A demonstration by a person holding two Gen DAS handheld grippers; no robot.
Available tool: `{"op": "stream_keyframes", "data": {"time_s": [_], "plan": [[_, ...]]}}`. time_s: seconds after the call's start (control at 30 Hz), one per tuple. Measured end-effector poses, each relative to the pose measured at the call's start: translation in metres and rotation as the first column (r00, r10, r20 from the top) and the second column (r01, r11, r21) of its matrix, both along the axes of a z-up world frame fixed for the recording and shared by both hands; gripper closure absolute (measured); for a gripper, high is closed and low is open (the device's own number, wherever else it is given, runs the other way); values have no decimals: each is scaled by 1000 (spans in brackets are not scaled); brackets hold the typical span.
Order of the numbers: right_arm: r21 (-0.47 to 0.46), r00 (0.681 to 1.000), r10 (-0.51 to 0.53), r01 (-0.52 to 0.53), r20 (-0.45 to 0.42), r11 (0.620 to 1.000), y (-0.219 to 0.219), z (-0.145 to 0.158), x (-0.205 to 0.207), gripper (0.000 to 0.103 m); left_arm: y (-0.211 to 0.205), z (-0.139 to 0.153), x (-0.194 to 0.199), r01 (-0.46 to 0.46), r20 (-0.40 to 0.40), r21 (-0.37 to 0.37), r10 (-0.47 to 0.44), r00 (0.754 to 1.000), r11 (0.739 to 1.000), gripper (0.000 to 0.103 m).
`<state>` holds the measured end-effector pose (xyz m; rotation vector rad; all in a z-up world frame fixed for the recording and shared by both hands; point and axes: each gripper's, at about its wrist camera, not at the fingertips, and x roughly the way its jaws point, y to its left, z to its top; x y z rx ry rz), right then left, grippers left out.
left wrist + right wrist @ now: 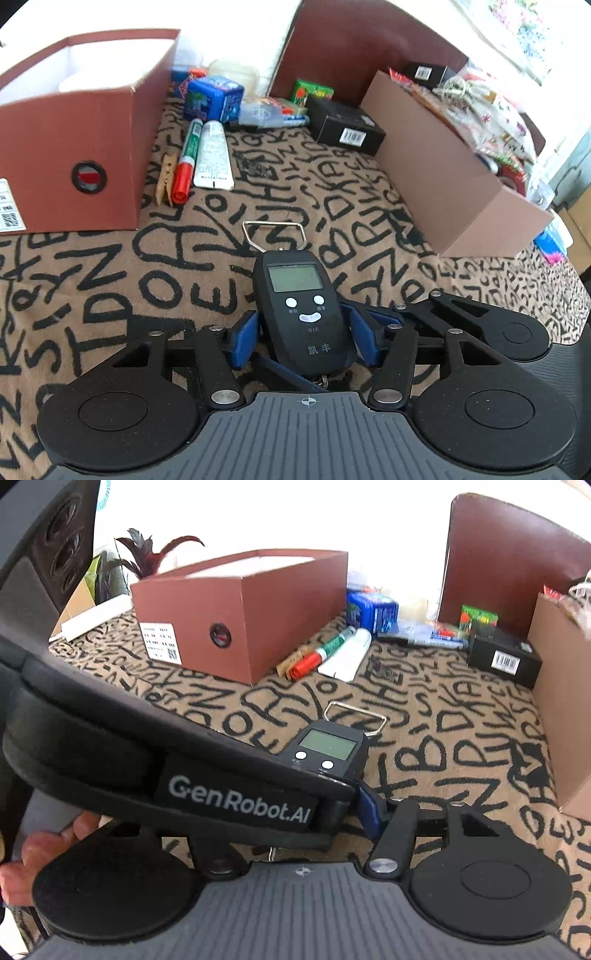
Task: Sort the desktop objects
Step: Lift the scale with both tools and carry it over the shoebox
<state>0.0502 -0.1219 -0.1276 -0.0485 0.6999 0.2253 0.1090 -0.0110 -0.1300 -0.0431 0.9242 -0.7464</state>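
Two claws meet over one black hand scale, which lies flat on the lettered cloth of the surface, near the middle, with its wire loop pointing to the far side. The left claw is clenched on the scale, a blue pad pressed to each long side. The right claw comes in from the right, one blue pad at the scale's near right corner; a black strap of the left tool hides its other finger, so I cannot tell whether it grips. A hand shows at the near left edge of the right wrist view.

Open cloth runs from the loop to the far clutter. A red-brown box bounds this lane on the left and a tan box, heaped with packets, on the right. Just beside the red-brown box's right wall lie a clothespin, a red-capped marker and a white tube, side by side. Farther back sit a blue carton and a black carton, the latter touching the tan box's far end
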Motion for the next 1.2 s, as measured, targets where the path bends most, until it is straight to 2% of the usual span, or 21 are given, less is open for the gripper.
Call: {"op": "stream_keyframes", "data": {"time_s": [0.2, 0.37, 0.57, 0.73, 1.0, 1.2], "plan": [[-24, 998, -2, 3, 66, 1000, 3, 26, -5, 37, 3, 29, -7, -11, 66, -37, 14, 998, 999, 37], [-38, 989, 8, -3, 147, 999, 4, 56, -1, 37, 7, 63, -5, -22, 152, -72, 33, 988, 997, 37], [-57, 972, 37, -25, 230, 998, 15, 96, 21, 37, 20, 106, 10, -57, 240, -109, 82, 967, 992, 37], [-64, 963, 66, -50, 263, 997, 31, 120, 52, 37, 35, 131, 36, -99, 275, -124, 130, 953, 987, 37], [-50, 951, 107, -97, 291, 994, 66, 139, 107, 37, 68, 149, 84, -172, 304, -125, 203, 931, 977, 35], [-53, 952, 128, -118, 279, 992, 97, 128, 144, 37, 97, 137, 122, -201, 284, -117, 227, 932, 972, 35]]}}
